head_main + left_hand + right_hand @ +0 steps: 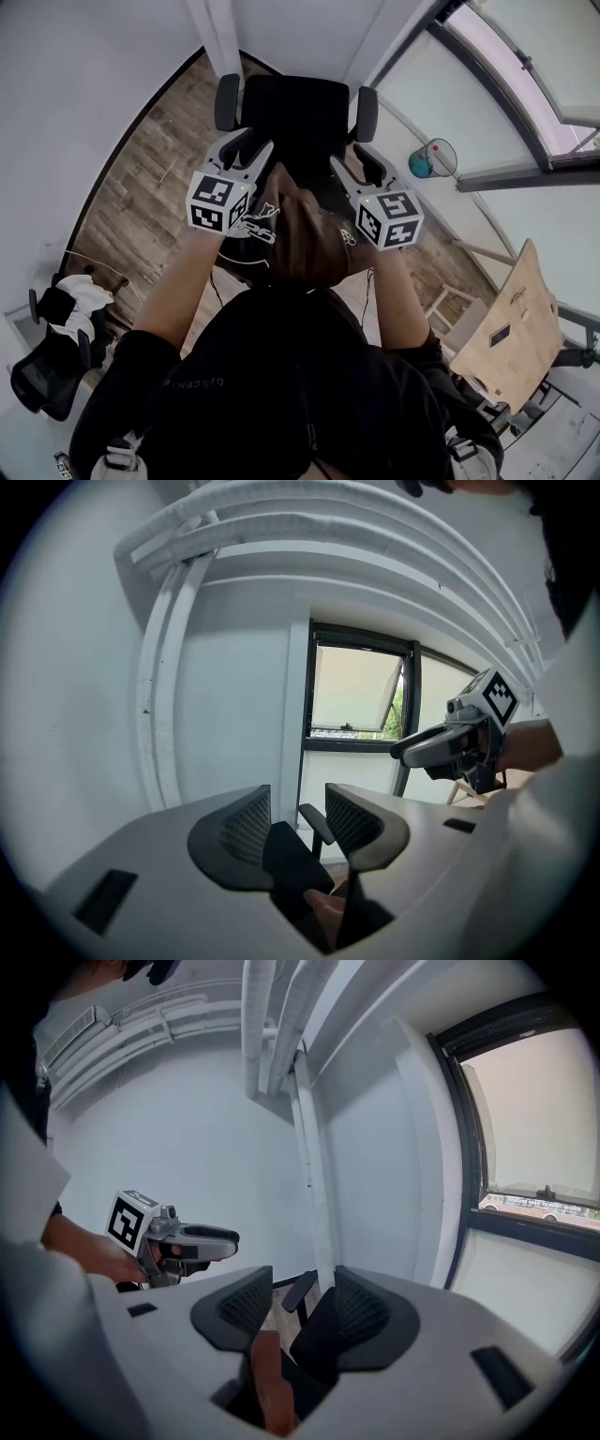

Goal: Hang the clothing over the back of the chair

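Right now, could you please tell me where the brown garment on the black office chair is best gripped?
Probably at its outer edges, coming in from each side: the brown garment lies bunched over the back of the black office chair, between the open left tongs and right tongs.

The dark brown white-printed garment [305, 234] drapes the black office chair's [295, 112] back, low between both pairs of jaws.

support: wood floor [141, 211] | on it: black chair [295, 112] | on chair back: brown clothing [302, 234]
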`<action>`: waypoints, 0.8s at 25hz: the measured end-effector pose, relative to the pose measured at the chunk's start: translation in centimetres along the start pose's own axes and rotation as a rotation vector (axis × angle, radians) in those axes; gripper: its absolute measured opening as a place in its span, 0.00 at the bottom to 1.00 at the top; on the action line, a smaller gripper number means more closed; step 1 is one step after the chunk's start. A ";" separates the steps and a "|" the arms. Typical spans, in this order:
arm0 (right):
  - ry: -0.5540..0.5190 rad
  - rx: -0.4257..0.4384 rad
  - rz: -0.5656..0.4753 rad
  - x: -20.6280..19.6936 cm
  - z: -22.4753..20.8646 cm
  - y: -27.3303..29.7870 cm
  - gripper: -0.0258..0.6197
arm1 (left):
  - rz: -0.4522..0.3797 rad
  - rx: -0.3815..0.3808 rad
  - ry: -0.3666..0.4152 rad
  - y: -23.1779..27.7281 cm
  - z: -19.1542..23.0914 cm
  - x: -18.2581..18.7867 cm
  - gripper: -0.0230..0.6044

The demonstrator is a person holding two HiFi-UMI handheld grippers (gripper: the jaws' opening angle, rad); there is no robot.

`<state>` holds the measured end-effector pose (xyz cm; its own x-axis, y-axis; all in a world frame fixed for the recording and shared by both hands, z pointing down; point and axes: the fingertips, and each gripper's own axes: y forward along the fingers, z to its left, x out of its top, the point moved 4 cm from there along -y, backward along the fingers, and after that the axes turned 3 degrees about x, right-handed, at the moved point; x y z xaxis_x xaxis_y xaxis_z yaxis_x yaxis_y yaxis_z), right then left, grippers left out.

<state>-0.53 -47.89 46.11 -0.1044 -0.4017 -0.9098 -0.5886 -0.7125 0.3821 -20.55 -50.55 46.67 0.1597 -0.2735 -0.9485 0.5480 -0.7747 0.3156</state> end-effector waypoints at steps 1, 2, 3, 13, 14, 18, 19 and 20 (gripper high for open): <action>-0.003 0.004 -0.004 0.1 0.1 -0.1 0.38 | -0.007 0.001 -0.001 -0.1 -0.1 0.2 0.32; -0.006 0.008 -0.008 0.3 0.2 -0.3 0.38 | -0.014 0.003 -0.003 -0.3 -0.3 0.5 0.32; -0.010 0.012 -0.014 0.5 0.4 -0.4 0.38 | -0.023 0.004 -0.004 -0.5 -0.4 0.8 0.32; -0.081 0.078 -0.113 3.2 3.2 -3.6 0.37 | -0.143 0.034 0.024 -5.1 -3.6 5.7 0.32; -0.089 0.087 -0.121 3.4 3.6 -4.2 0.37 | -0.155 0.038 0.028 -5.7 -4.1 6.1 0.32; -0.121 0.123 -0.146 4.0 5.4 -6.5 0.36 | -0.196 0.049 0.047 -8.1 -6.5 7.4 0.32; -0.129 0.133 -0.151 4.0 5.8 -7.1 0.36 | -0.204 0.054 0.055 -8.7 -7.1 7.6 0.32; -0.137 0.144 -0.154 4.1 6.2 -7.7 0.36 | -0.211 0.061 0.064 -9.3 -7.7 7.8 0.31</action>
<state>-1.43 -40.48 38.45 -0.1062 -0.2057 -0.9728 -0.7129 -0.6663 0.2187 -18.07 -41.15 36.10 0.0994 -0.0661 -0.9928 0.5247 -0.8443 0.1088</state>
